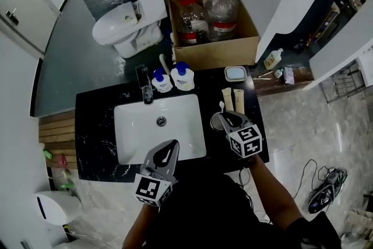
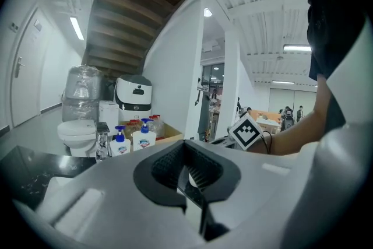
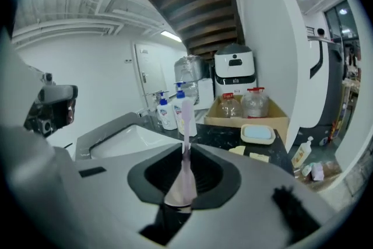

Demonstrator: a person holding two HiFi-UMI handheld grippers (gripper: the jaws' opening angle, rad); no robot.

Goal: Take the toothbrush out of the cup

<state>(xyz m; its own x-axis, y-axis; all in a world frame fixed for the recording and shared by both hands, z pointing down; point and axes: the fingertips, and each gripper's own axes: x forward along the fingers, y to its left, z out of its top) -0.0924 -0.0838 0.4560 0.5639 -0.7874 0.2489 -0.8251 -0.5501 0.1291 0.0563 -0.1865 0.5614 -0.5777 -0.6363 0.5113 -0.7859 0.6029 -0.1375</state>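
Observation:
A pale pink toothbrush [image 3: 186, 119] stands upright between the jaws of my right gripper [image 3: 186, 151], and the pads press on its handle. In the head view my right gripper [image 1: 227, 115] hovers over a grey cup [image 1: 216, 122] on the right side of the black countertop [image 1: 96, 125]. The brush's white head [image 1: 222, 105] pokes out past the jaw tips. The gripper hides most of the cup. My left gripper [image 1: 172, 146] sits over the front rim of the white sink [image 1: 131, 137], its jaws together with nothing between them [image 2: 186, 148].
Two pump soap bottles [image 1: 173, 77] and a tap [image 1: 145, 90] stand behind the sink. A soap dish [image 1: 235, 73] and two beige tubes [image 1: 233, 100] lie at the back right. Beyond the counter are a toilet [image 1: 125, 26] and a cardboard box [image 1: 233, 49] holding water bottles.

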